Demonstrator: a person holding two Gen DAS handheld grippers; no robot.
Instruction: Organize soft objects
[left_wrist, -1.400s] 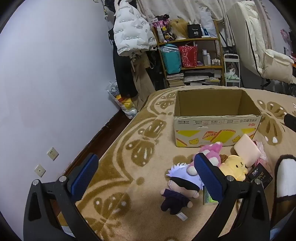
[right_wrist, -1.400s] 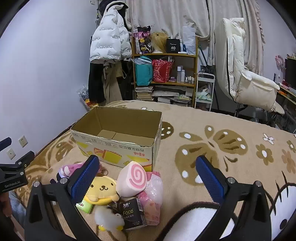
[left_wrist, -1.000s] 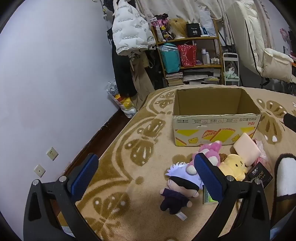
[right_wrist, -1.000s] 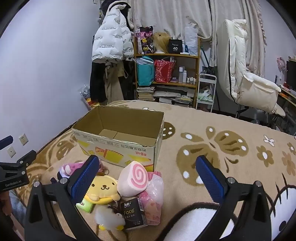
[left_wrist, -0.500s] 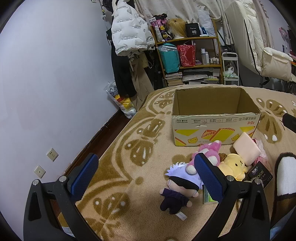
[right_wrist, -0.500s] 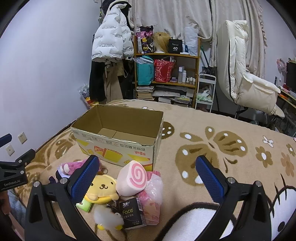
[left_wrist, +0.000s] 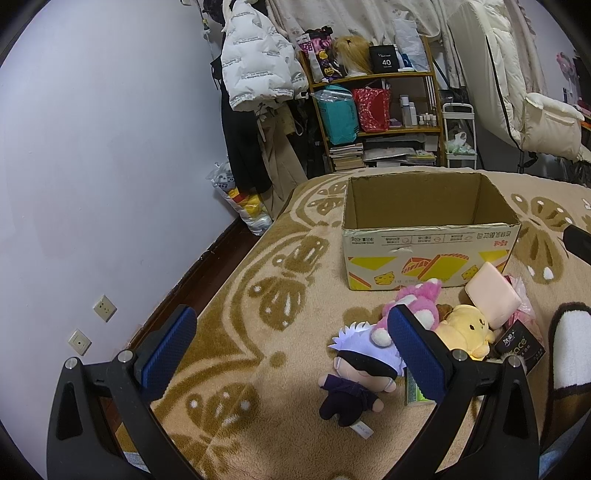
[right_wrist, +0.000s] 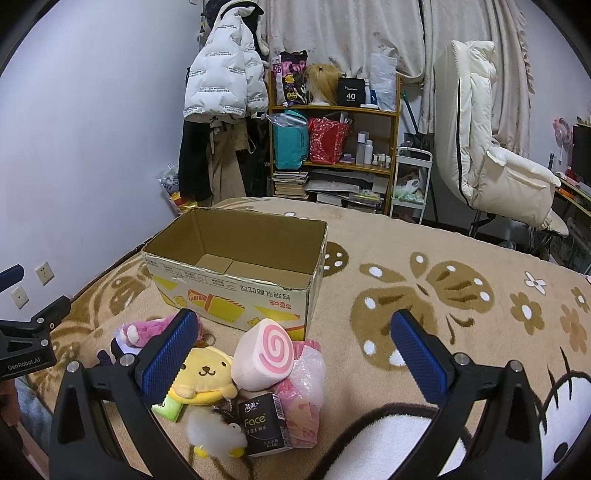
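Our left tongs (left_wrist: 291, 354) hang spread wide above the patterned blanket (left_wrist: 258, 295), gripping nothing. Between their blue pads and toward the right one lies a white-haired doll (left_wrist: 360, 373) in dark clothes, on its back. A pink plush (left_wrist: 413, 306) sits just beyond it, partly behind the right pad. Farther back stands the open cardboard box (left_wrist: 428, 251), with nothing visible inside.

From the right-hand view, our right tongs (right_wrist: 291, 354) are likewise spread and hold nothing. Their left pad overlaps a yellow dog plush (right_wrist: 205, 376); between the pads, toward the left one, rests a pink swirl cushion (right_wrist: 264, 354), touching the box's (right_wrist: 236, 295) front corner. Nearer us lie a black tissue pack (right_wrist: 264, 424), a pink plastic bag (right_wrist: 306, 391) and a white pompom (right_wrist: 214, 430). The right pad hangs over bare blanket (right_wrist: 424, 280).
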